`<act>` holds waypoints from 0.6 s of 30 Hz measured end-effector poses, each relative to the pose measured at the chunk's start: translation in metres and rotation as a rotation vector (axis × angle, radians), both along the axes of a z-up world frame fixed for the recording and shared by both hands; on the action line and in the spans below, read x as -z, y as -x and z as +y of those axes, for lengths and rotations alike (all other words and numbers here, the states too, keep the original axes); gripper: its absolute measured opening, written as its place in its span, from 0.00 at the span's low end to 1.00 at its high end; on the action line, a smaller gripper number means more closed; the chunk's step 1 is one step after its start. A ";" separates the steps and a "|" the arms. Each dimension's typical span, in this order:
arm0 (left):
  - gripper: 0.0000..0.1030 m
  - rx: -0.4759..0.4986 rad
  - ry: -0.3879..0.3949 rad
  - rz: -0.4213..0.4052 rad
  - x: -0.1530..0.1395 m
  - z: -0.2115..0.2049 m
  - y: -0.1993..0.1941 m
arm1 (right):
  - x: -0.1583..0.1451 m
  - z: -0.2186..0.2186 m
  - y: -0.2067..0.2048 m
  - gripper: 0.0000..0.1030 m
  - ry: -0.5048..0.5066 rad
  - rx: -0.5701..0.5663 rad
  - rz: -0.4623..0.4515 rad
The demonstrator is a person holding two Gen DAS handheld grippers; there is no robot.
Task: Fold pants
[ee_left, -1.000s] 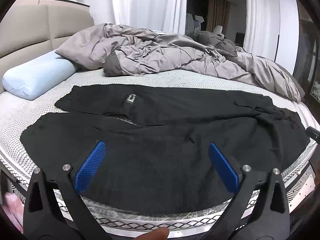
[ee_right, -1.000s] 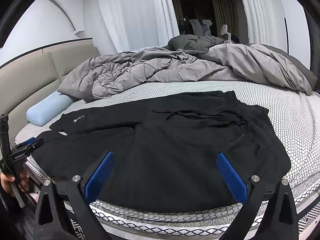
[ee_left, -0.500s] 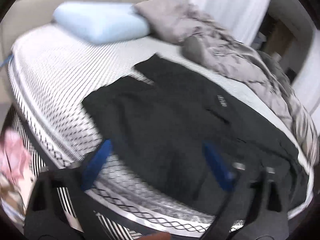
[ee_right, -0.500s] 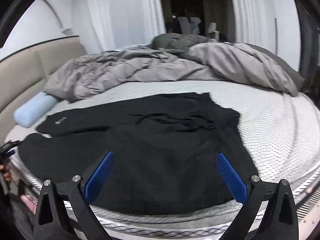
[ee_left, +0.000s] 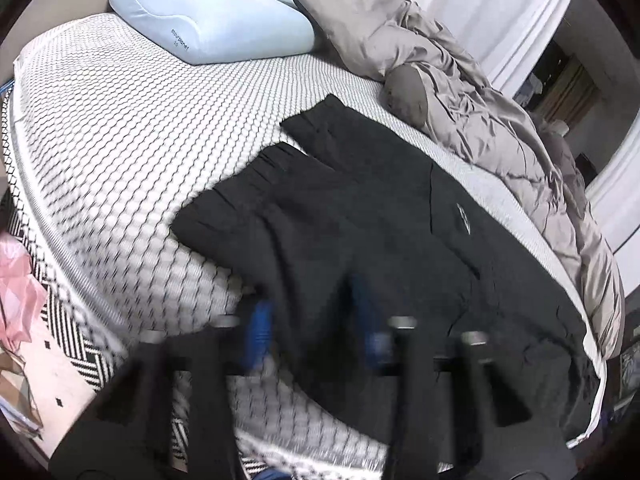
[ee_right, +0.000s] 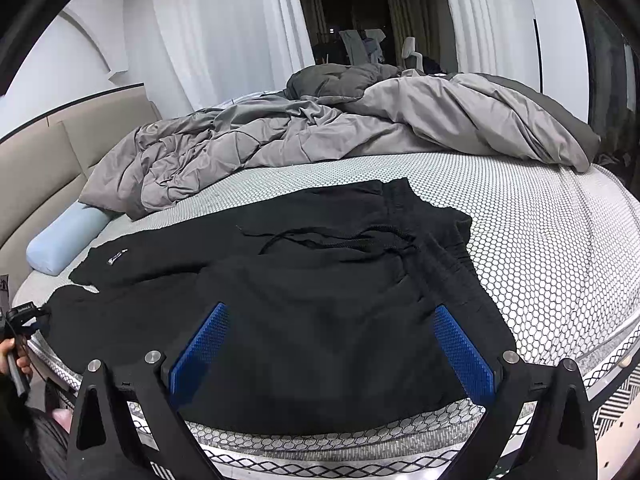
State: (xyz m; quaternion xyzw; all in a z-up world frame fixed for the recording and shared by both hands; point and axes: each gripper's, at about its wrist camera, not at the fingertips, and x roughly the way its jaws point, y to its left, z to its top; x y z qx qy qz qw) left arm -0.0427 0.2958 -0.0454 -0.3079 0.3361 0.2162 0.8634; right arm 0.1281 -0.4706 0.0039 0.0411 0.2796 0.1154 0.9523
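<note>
black pants lie spread flat on the bed, near its front edge. in the right wrist view their long axis runs across the picture: the waistband with its drawstring sits at the right, and the two legs reach away to the left, the far leg bearing a small white label. in the left wrist view the same pants run on a slant from the leg ends at upper left toward lower right.

left gripper: motion-blurred; its blue-padded jaws have just been closing and now stand narrowly apart, over the near leg at the bed's edge. black cloth shows between them, but whether the pads press on it cannot be told.

right gripper: jaws wide apart, hanging above the near side of the pants toward the waist, holding nothing.

around the pants: a crumpled grey duvet heaped along the far side of the bed, a pale blue pillow by the headboard, white curtains behind.
</note>
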 end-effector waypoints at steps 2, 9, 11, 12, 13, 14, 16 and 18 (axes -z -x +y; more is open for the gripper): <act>0.03 -0.017 -0.011 -0.024 -0.006 -0.003 -0.007 | -0.001 -0.006 -0.002 1.00 -0.009 0.019 -0.003; 0.02 -0.107 -0.099 -0.085 -0.018 0.001 0.016 | 0.003 -0.057 -0.009 1.00 0.046 0.137 0.075; 0.02 -0.100 -0.106 -0.093 -0.021 0.000 0.020 | 0.008 -0.073 -0.007 1.00 0.024 0.157 0.101; 0.02 -0.098 -0.112 -0.091 -0.021 -0.001 0.022 | 0.010 -0.079 -0.005 1.00 -0.005 0.149 0.103; 0.02 -0.099 -0.109 -0.090 -0.021 -0.001 0.026 | 0.013 -0.083 -0.003 1.00 -0.038 0.134 0.106; 0.02 -0.099 -0.098 -0.088 -0.020 -0.001 0.026 | 0.017 -0.086 -0.002 1.00 -0.083 0.113 0.114; 0.02 -0.083 -0.053 -0.096 -0.016 0.001 0.028 | 0.030 -0.088 -0.005 1.00 -0.153 0.080 0.159; 0.02 -0.065 -0.007 -0.104 -0.012 0.004 0.025 | 0.043 -0.087 -0.010 0.98 -0.241 0.035 0.203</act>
